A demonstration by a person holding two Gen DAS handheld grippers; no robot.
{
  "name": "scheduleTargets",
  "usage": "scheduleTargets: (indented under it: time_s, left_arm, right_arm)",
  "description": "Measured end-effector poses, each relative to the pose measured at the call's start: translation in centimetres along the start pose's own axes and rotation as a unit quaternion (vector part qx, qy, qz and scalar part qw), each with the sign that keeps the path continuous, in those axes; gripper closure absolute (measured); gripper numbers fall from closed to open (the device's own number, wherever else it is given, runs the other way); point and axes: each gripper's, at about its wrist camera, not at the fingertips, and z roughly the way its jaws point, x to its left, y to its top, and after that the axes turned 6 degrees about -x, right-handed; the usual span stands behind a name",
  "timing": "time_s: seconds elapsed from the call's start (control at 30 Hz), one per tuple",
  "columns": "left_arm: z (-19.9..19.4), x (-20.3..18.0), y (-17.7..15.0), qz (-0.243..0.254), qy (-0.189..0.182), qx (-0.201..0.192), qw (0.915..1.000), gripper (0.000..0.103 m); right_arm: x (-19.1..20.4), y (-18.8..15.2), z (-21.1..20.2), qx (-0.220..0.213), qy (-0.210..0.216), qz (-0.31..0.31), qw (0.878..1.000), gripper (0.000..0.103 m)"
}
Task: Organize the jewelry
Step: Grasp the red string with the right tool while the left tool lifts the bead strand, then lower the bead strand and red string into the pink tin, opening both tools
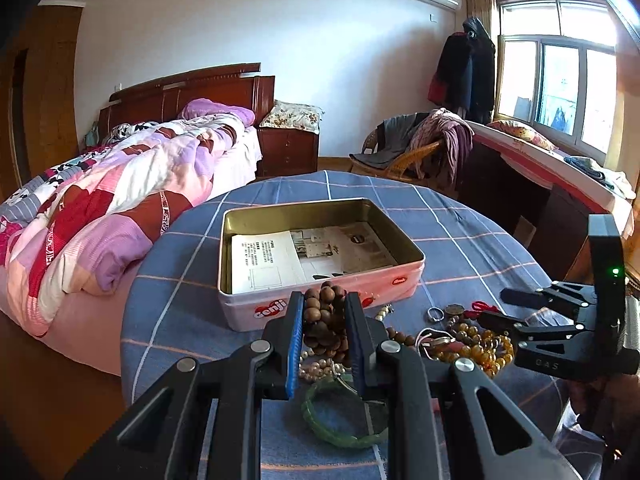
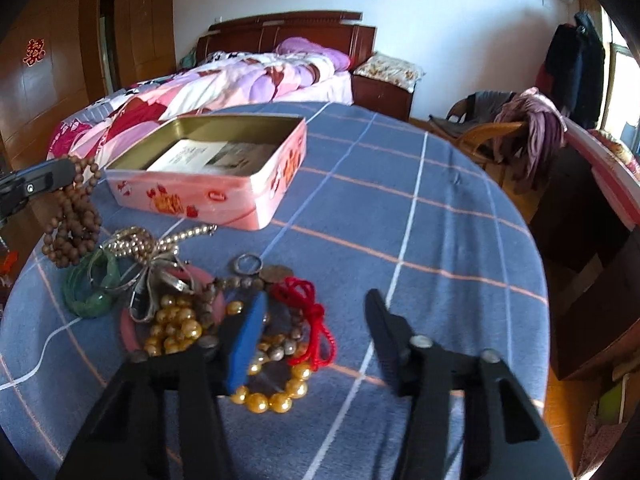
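Note:
My left gripper (image 1: 323,300) is shut on a brown wooden bead string (image 1: 325,324) and holds it above the table, just in front of the open pink tin (image 1: 320,296). The beads hang from it in the right wrist view (image 2: 74,216), left of the tin (image 2: 208,196). My right gripper (image 2: 316,300) is open and empty above a jewelry pile: yellow bead bracelet (image 2: 264,398), red cord (image 2: 316,320), green bangle (image 2: 90,288), pearl string (image 2: 160,240), ring (image 2: 248,263). In the left wrist view the right gripper (image 1: 508,306) is at the right, over the yellow beads (image 1: 484,344).
The round table has a blue checked cloth (image 2: 400,220). The tin holds printed paper (image 1: 304,252). A bed (image 1: 100,208) stands left of the table, a wicker chair with clothes (image 1: 420,152) behind, and a dark desk (image 2: 592,240) to the right.

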Motion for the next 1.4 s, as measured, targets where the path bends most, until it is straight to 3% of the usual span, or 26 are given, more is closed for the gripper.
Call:
scheduleTargets:
  time_s: [0.07, 0.17, 0.9, 1.4]
  left_arm:
    - [0.0, 0.0, 0.0, 0.0, -0.001, 0.0, 1.0, 0.083]
    - [0.0, 0.0, -0.1, 0.0, -0.002, 0.0, 1.0, 0.083]
    - [-0.8, 0.3, 2.5, 0.011, -0.008, -0.019, 0.9997, 0.083]
    - [3.1, 2.3, 5.2, 0.033, 0.015, -0.001, 0.9993, 0.083]
  right_arm:
    - [0.0, -0.2, 0.2, 0.005, 0.009, 0.001, 1.0, 0.066]
    - [0.1, -0.4, 0.1, 0.005, 0.027, -0.001, 1.0, 0.092]
    - [1.0, 3.7, -3.0, -0.066, 0.062, -0.011, 0.996, 0.095]
    - [2.7, 8.3, -0.9, -0.078, 0.09, -0.043, 0.992, 0.095]
